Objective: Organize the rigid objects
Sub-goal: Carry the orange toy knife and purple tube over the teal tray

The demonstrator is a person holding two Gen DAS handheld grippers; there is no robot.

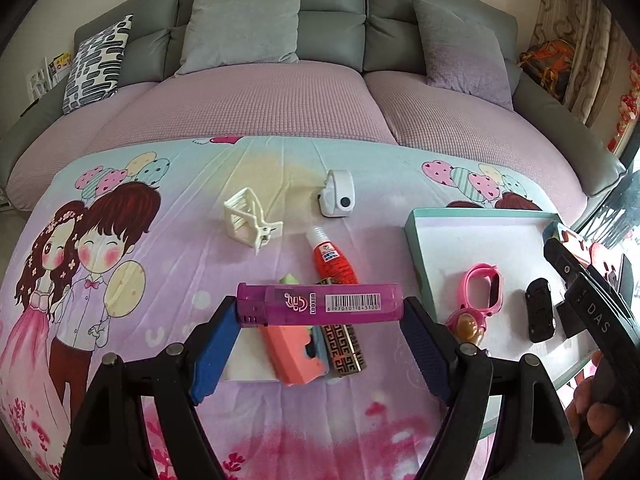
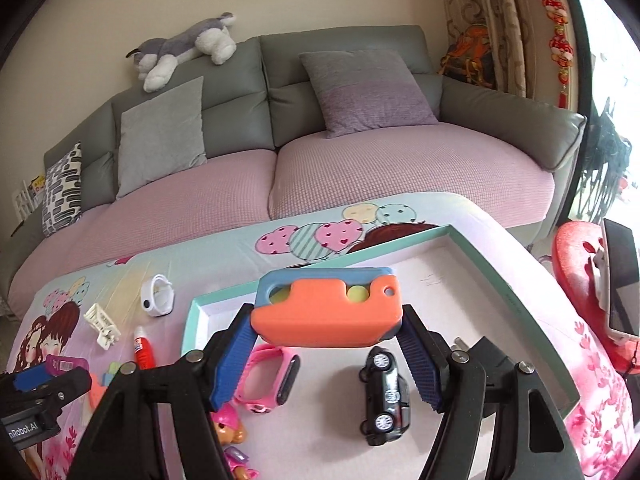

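Note:
My left gripper [image 1: 320, 312] is shut on a purple lighter [image 1: 319, 304], held crosswise above the cartoon cloth, left of the tray. My right gripper [image 2: 326, 322] is shut on an orange and blue block toy [image 2: 328, 306], held over the teal-rimmed white tray [image 2: 516, 300]. In the tray lie a pink watch [image 2: 266, 380], a black toy car [image 2: 386, 396] and a small pink doll [image 2: 228, 424]. The tray [image 1: 416, 248], watch [image 1: 482, 290] and car [image 1: 540, 316] also show in the left wrist view.
On the cloth lie a cream clip rack [image 1: 250, 218], a white round device [image 1: 338, 196], a red glue bottle [image 1: 334, 258], another orange block [image 1: 298, 356], a patterned lighter [image 1: 344, 348] and a white card [image 1: 248, 360]. A sofa [image 1: 260, 96] stands behind.

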